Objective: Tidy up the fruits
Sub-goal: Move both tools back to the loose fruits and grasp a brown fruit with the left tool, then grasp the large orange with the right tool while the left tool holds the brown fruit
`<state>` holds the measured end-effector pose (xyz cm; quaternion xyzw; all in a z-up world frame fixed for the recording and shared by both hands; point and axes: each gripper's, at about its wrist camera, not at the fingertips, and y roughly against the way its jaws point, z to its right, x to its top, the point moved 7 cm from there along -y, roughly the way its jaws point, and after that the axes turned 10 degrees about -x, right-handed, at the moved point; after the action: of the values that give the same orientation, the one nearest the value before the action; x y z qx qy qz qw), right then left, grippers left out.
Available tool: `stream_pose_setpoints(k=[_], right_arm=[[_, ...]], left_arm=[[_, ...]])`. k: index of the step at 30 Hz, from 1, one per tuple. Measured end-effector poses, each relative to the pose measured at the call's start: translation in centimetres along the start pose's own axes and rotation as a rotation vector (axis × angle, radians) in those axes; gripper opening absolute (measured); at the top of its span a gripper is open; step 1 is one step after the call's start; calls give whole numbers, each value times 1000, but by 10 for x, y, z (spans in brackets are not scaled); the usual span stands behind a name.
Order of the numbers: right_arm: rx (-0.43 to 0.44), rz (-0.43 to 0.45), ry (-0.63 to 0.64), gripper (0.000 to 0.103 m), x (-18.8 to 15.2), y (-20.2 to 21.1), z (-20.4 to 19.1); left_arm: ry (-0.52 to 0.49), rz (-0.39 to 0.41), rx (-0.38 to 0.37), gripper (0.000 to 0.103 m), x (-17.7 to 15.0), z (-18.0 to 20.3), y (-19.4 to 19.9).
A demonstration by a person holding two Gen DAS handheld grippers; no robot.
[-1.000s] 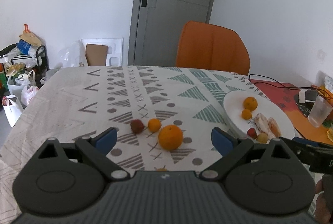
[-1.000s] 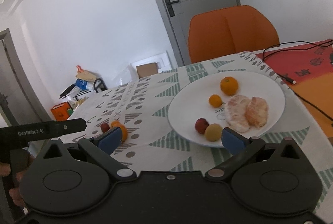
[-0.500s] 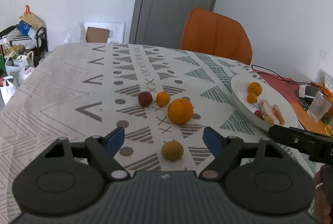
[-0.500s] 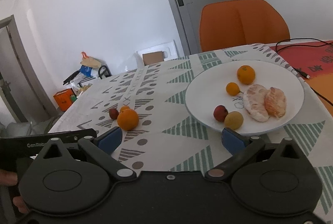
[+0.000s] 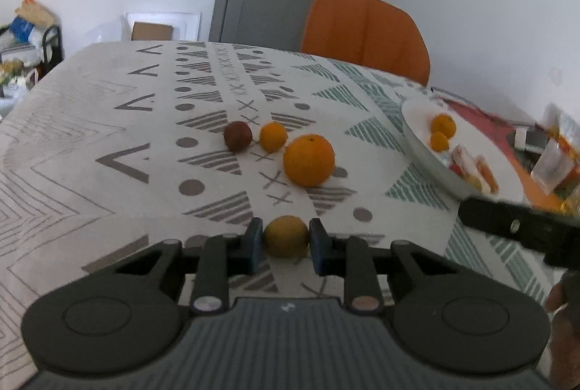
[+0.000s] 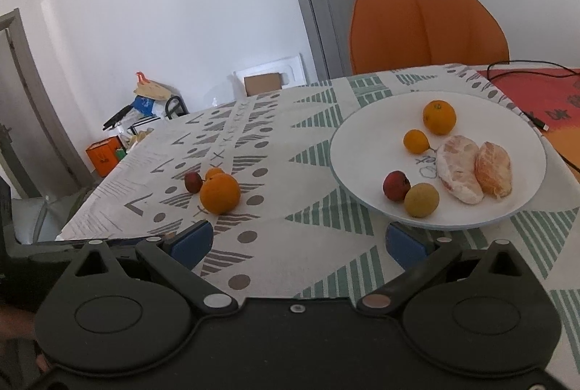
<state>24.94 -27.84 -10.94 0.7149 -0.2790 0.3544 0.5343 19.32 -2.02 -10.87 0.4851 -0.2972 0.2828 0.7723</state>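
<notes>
My left gripper is shut on a small yellow-brown fruit on the patterned tablecloth. Beyond it lie a large orange, a small orange and a dark red fruit. The white plate holds two oranges, a red fruit, a yellow fruit and peeled citrus segments. My right gripper is open and empty just in front of the plate's near rim. The plate also shows at the right of the left wrist view.
An orange chair stands behind the table. A red mat with a black cable lies right of the plate. A plastic cup stands at the far right. Bags and a rack sit on the floor at left.
My left gripper moved forward and down and closed on the small yellow-brown fruit. My right gripper shifted slightly; the plate looks closer and it stays open.
</notes>
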Motion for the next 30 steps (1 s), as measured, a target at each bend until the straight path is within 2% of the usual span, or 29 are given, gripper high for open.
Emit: stream_pose_setpoints(k=[10,16,23,30], right_arm=[[62,-39,25,102,1,-23,-27],[112,-82,25,92,7,-40,-47],[126,-102,59,85,14,-58,-71],[91,-77,107,85,17,-79,-95]], left_arm=[[28,55,51,25,18,-30,18],[50,78,79,26,25,-51,27],[74,99,113,26,32,-77,37],[89,100,162,25,41,-101,45]])
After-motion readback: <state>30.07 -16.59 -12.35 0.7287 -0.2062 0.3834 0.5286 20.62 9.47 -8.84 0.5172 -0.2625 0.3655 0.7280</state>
